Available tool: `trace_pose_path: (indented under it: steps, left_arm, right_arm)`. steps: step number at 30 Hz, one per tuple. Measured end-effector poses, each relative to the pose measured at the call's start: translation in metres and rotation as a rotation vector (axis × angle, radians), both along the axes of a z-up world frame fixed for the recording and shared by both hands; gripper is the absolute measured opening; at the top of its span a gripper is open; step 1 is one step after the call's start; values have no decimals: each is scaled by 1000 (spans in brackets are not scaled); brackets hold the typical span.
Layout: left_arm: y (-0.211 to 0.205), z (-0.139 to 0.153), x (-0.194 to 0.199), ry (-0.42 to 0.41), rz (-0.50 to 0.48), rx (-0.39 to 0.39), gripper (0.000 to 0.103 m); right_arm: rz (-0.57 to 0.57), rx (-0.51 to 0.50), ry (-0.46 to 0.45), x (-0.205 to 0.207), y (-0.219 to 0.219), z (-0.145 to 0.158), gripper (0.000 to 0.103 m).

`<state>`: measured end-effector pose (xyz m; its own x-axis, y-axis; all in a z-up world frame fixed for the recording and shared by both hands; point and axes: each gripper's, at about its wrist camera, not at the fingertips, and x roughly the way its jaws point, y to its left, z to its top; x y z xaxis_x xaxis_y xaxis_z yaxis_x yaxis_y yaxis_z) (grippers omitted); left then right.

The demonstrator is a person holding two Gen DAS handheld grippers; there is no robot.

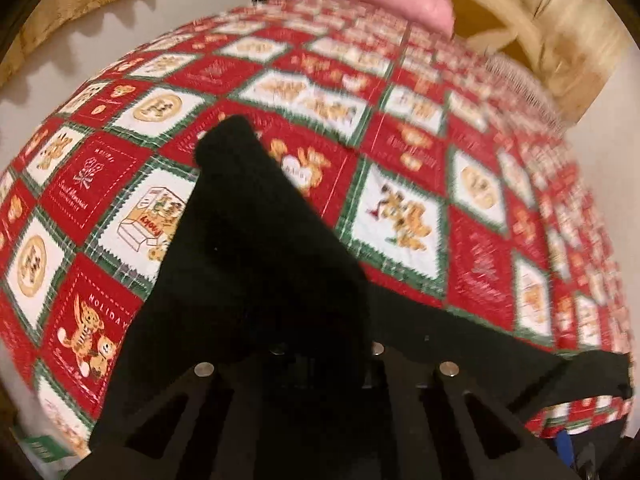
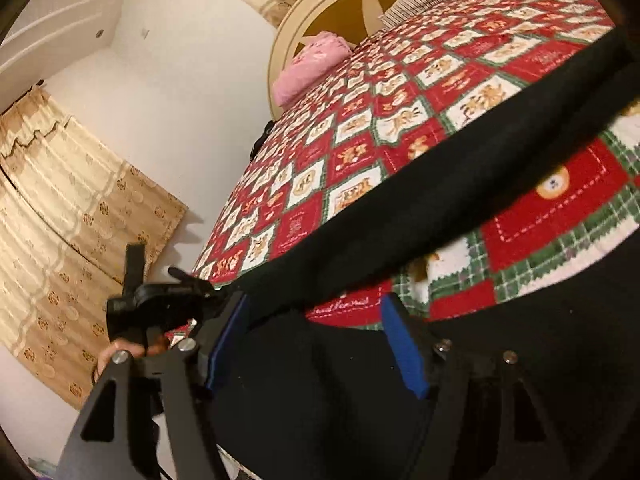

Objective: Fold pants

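Black pants (image 1: 256, 240) lie on a red, white and green patchwork bedspread (image 1: 400, 216). In the left wrist view a fold of them rises over my left gripper (image 1: 326, 354), which is shut on the cloth; the fabric hides its fingertips. In the right wrist view a taut band of the pants (image 2: 440, 184) runs from the lower left to the upper right across the bedspread (image 2: 360, 152). My right gripper (image 2: 316, 344) is open. Its blue pads (image 2: 404, 348) stand apart with black cloth lying between and below them, and neither pad presses on it.
A pink pillow (image 2: 312, 68) lies at the head of the bed against a round cream headboard (image 2: 320, 12). A patterned beige curtain (image 2: 60, 240) hangs on the white wall left of the bed. A hand (image 2: 116, 354) holds the other gripper's black body (image 2: 160, 300).
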<state>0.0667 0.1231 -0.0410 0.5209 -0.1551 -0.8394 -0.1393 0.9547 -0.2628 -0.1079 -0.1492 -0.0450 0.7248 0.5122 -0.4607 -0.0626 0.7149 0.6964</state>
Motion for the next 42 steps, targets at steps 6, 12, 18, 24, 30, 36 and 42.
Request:
trace_pose_path:
  steps: [6, 12, 18, 24, 30, 36, 42]
  left_arm:
    - [12, 37, -48, -203, -43, -129, 6]
    - [17, 50, -79, -321, -104, -177, 6]
    - [33, 49, -101, -338, -136, -251, 6]
    - [45, 33, -107, -304, -161, -235, 6]
    - [50, 14, -105, -246, -166, -223, 6]
    - [53, 13, -112, -246, -182, -204, 6]
    - [55, 2, -117, -218, -180, -189, 6]
  right_arm:
    - [-2, 100, 8, 2, -2, 5, 81]
    - [-5, 173, 2, 4, 0, 16, 95]
    - [-70, 113, 43, 10, -20, 24, 95]
    - [-87, 132, 112, 17, -36, 22, 95]
    - [-107, 91, 172, 6, -44, 16, 95]
    - [57, -36, 111, -17, -16, 41, 87]
    - [17, -158, 71, -26, -13, 53, 79]
